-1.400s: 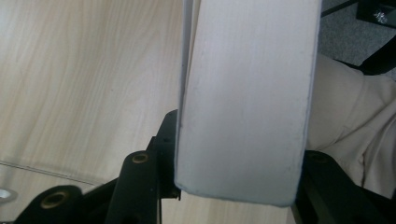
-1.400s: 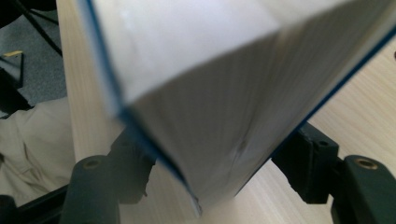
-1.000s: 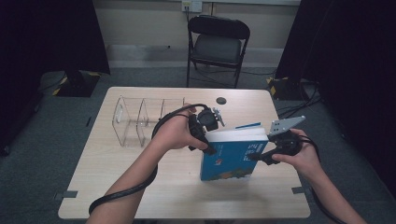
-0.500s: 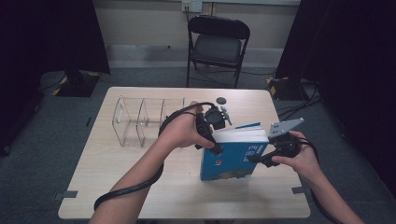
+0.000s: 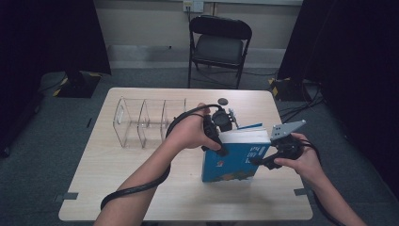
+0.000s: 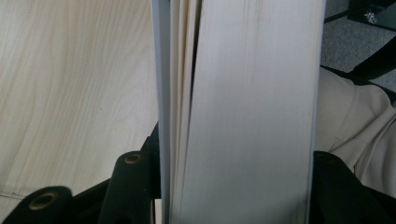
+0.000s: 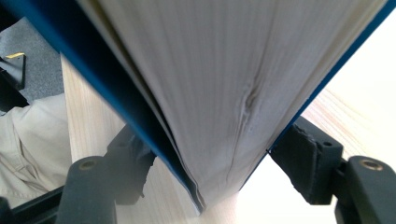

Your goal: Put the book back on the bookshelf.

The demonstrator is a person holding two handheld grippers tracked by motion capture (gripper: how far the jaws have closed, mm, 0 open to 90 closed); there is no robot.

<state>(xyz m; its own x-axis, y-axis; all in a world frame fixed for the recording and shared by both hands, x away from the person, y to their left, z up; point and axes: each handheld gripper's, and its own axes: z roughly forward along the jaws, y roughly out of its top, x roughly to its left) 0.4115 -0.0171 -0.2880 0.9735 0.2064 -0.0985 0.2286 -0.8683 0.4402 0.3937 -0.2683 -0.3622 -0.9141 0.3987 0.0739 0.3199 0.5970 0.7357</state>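
A thick book with a blue cover (image 5: 230, 162) stands upright on the wooden table (image 5: 117, 188), right of centre. My left gripper (image 5: 223, 141) comes down on its top left corner, and in the left gripper view its black jaws press on both covers around the cream page block (image 6: 247, 116). My right gripper (image 5: 258, 159) reaches in from the right and clamps the book's right edge. In the right gripper view the pages (image 7: 210, 84) fan out between its two pads (image 7: 303, 158), which touch the blue covers.
A clear acrylic divider rack (image 5: 146, 122) stands at the table's back left. A small black round cap (image 5: 222, 101) lies near the far edge. A black folding chair (image 5: 219, 44) stands beyond the table. Cables trail from both grippers.
My left gripper has slid a little to the right along the book's top edge. The right gripper and the book have kept still.
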